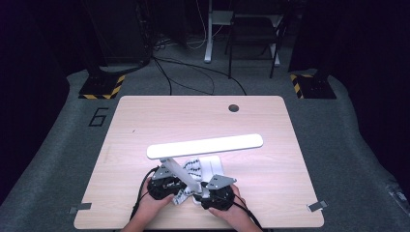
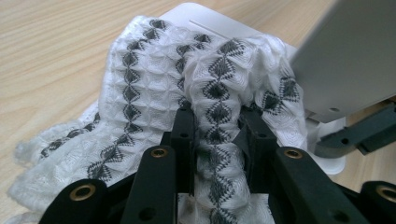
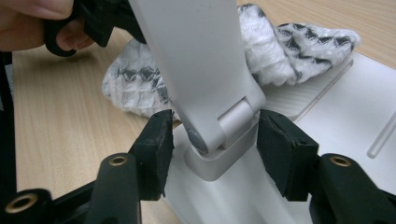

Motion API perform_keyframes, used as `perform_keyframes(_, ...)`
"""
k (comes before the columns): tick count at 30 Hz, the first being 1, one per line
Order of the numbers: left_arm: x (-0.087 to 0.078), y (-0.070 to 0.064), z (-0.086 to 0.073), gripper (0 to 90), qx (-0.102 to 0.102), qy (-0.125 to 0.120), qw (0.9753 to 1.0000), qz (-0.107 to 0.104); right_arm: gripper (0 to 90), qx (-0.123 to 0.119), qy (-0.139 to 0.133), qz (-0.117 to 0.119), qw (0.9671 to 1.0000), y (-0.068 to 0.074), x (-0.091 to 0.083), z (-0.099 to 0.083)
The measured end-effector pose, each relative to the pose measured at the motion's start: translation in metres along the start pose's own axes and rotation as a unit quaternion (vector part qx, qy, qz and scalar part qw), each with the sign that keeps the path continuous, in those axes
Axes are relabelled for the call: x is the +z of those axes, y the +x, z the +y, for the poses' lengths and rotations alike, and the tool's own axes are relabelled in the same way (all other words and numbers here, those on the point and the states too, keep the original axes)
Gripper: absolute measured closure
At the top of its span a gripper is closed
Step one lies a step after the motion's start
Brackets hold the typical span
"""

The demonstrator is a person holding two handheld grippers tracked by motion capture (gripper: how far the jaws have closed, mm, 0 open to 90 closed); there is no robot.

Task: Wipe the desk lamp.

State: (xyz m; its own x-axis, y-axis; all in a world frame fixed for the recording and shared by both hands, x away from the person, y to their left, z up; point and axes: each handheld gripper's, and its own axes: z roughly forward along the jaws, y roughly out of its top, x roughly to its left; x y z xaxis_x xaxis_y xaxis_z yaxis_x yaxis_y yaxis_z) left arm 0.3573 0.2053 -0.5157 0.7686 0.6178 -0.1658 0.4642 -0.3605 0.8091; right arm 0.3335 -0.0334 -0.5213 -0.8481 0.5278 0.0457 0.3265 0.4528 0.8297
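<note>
Cloth [image 2: 210, 93] bunching between the left gripper [image 2: 217, 133]'s clamped jaws, draping over the lamp base [image 3: 345, 121]; right gripper [image 3: 212, 149]'s jaws standing apart, flanking the lamp hinge [image 3: 224, 123] without clearly touching; steadying there while wiping gently, keeping folds clear of the hinge.

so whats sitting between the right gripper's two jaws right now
The hinge at the foot of the white desk lamp arm, where it joins the base; the right gripper view shows it. The right gripper brackets it, jaws apparently not yet touching.

black tool [image 2: 217, 140]; brass-ringed screw holes
</note>
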Motion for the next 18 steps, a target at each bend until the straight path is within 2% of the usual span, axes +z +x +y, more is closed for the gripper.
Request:
perform_keyframes(3, -0.003, 0.001, 0.0, 70.1, -0.004, -0.005, 1.0, 0.006, 42.4, 0.002, 0.003, 0.006, 1.0, 0.002, -0.001, 0.0)
perform_keyframes(4, -0.003, 0.001, 0.0, 70.0, -0.004, -0.005, 1.0, 0.006, 42.1, -0.007, 0.003, 0.008, 0.9999, 0.001, -0.001, -0.001)
perform_keyframes(6, -0.005, 0.0, 0.0, 69.9, -0.001, -0.005, 0.9999, 0.009, 42.1, -0.008, 0.002, 0.008, 0.9999, 0.001, -0.001, -0.001)
perform_keyframes(7, -0.007, 0.0, 0.0, 69.9, 0.008, 0.0, 0.9999, 0.01, 41.5, -0.001, 0.002, 0.007, 1.0, 0.002, -0.001, -0.001)
perform_keyframes(14, -0.011, 0.001, 0.001, 69.8, 0.001, -0.006, 0.9999, 0.01, 38.6, 0.003, 0.004, 0.006, 1.0, 0.001, -0.003, -0.002)
perform_keyframes(18, -0.018, 0.004, 0.002, 69.8, -0.008, -0.019, 0.9997, 0.011, 38.7, 0.011, 0.003, 0.006, 0.9999, -0.002, -0.007, -0.003)
